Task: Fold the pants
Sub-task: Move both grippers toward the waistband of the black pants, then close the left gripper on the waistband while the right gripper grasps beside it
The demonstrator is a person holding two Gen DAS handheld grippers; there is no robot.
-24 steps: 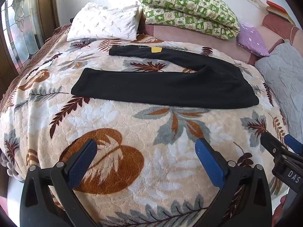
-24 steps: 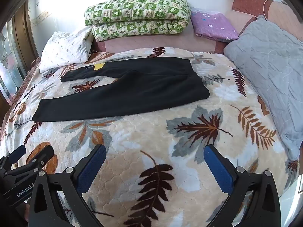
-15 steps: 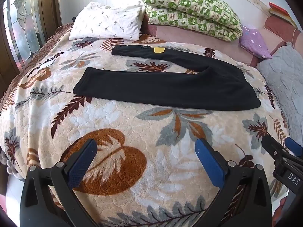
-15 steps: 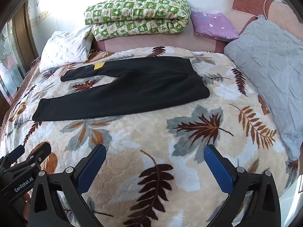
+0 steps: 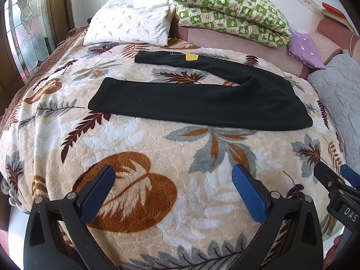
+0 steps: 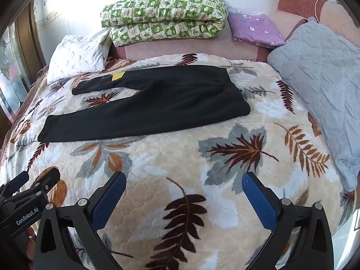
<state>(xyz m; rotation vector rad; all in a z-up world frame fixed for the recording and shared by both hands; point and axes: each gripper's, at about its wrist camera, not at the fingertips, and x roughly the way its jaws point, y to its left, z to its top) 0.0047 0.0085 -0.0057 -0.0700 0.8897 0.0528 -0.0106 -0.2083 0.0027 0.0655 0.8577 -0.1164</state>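
Black pants (image 5: 202,103) lie flat on a leaf-patterned blanket (image 5: 135,148), legs spread apart to the left, waist to the right; a yellow tag (image 5: 191,57) sits on the far leg. They also show in the right wrist view (image 6: 157,103). My left gripper (image 5: 173,177) is open and empty, above the blanket's near part, well short of the pants. My right gripper (image 6: 184,182) is open and empty, also short of the pants. Each gripper shows at the edge of the other's view: the right gripper (image 5: 337,184), the left gripper (image 6: 29,184).
At the head of the bed lie a white pillow (image 5: 128,24), a folded green checked quilt (image 5: 229,9), a purple cushion (image 5: 306,49) and a grey quilted pillow (image 6: 324,85). A stained-glass window (image 5: 27,27) is at the left. The blanket drops off at the near edge.
Both grippers have drifted slightly; the pants sit a little lower in the left wrist view. The pants themselves have not moved. Both grippers stay open.
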